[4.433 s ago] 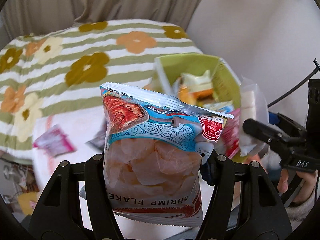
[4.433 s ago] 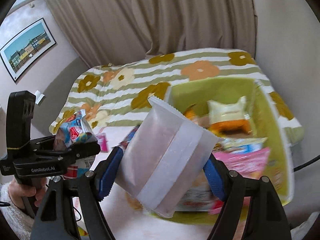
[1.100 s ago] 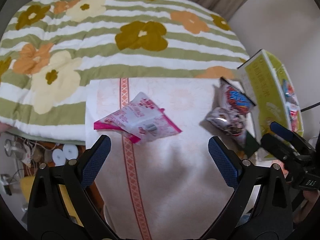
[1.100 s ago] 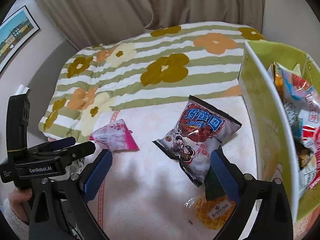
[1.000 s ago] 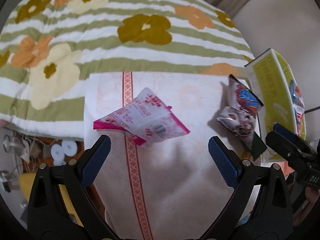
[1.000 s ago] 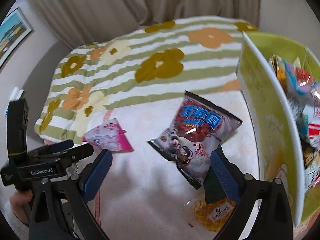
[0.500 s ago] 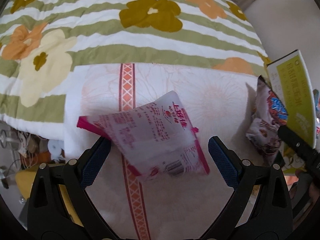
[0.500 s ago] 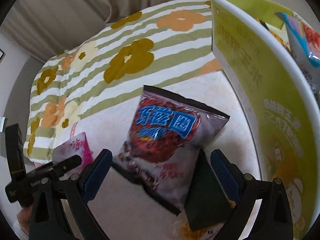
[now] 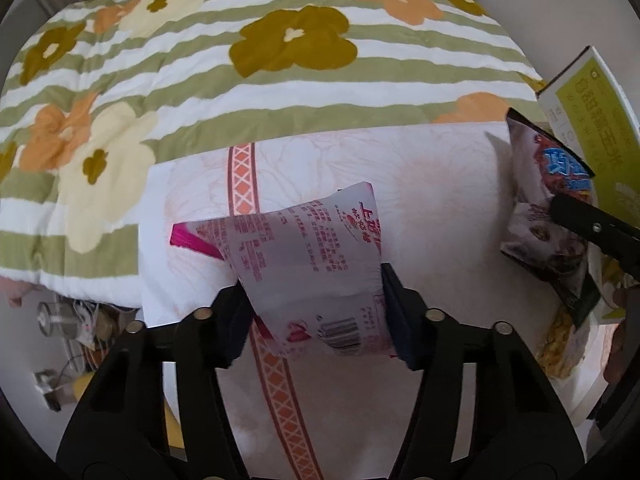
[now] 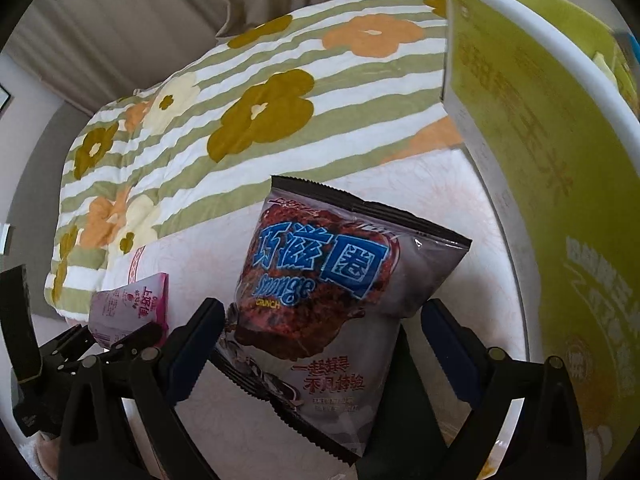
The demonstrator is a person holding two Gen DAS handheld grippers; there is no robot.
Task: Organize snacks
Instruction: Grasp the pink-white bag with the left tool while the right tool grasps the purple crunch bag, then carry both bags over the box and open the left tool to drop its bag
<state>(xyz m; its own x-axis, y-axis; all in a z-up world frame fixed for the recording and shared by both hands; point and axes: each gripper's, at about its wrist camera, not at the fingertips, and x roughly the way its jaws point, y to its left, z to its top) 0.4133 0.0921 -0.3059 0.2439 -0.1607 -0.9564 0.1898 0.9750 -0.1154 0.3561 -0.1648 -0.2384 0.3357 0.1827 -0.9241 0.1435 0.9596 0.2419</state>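
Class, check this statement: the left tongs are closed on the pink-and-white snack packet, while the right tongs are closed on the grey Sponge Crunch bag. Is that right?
Not quite. The left tongs do grip the pink-and-white snack packet, having just closed on it. The right tongs stand open around the grey Sponge Crunch bag, their pads clear of its sides, as the right wrist view shows.

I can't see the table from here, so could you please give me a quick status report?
Left gripper just closed on pink snack bag. Right gripper open, straddling grey Sponge Crunch bag, no pinch yet. Green box close right; nothing blocking.
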